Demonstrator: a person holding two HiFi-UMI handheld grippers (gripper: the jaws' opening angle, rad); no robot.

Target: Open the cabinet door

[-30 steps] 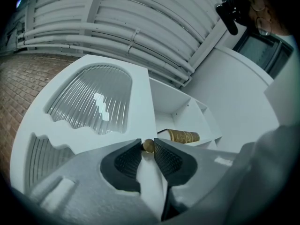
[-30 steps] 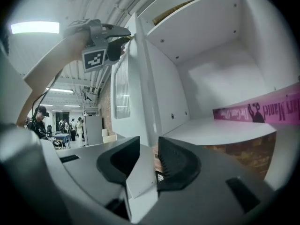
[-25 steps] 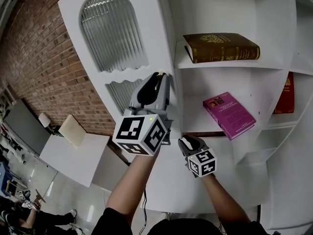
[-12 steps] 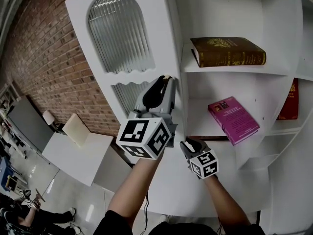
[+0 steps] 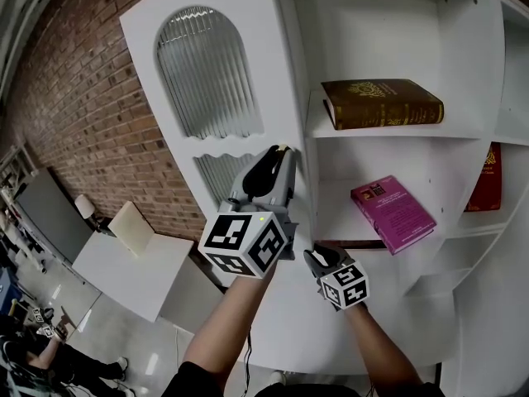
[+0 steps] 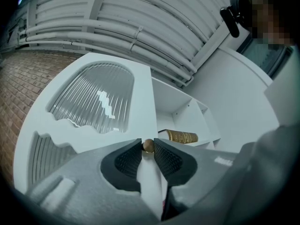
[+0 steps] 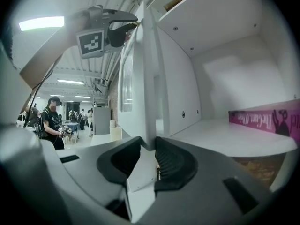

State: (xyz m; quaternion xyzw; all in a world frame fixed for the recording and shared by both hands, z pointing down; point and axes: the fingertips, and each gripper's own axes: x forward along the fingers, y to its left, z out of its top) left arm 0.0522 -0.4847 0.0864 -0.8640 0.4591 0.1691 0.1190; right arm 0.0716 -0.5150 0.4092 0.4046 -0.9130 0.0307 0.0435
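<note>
Brick wall fills the far left. Next to it stands the white cabinet door, swung out from the carcass. It has an arched ribbed-glass pane above and a second ribbed pane below.

The left hand-held gripper is raised to the door's free edge, pointing somewhat upward. Its jaws are partly closed, and the pads press from both sides on the small brass knob. The door's edge runs down between them.

Lower and just to the right, the right hand-held gripper is held about level at the bottom of that same free edge. Its jaws are close together, and the thin white door edge fills the gap at the tips. The pads appear to clamp it.

Right of the door the cabinet interior is exposed. A brown book lies flat on the upper shelf. A magenta book lies on the shelf below. A red book is partly hidden in the next bay, at the far right.
</note>
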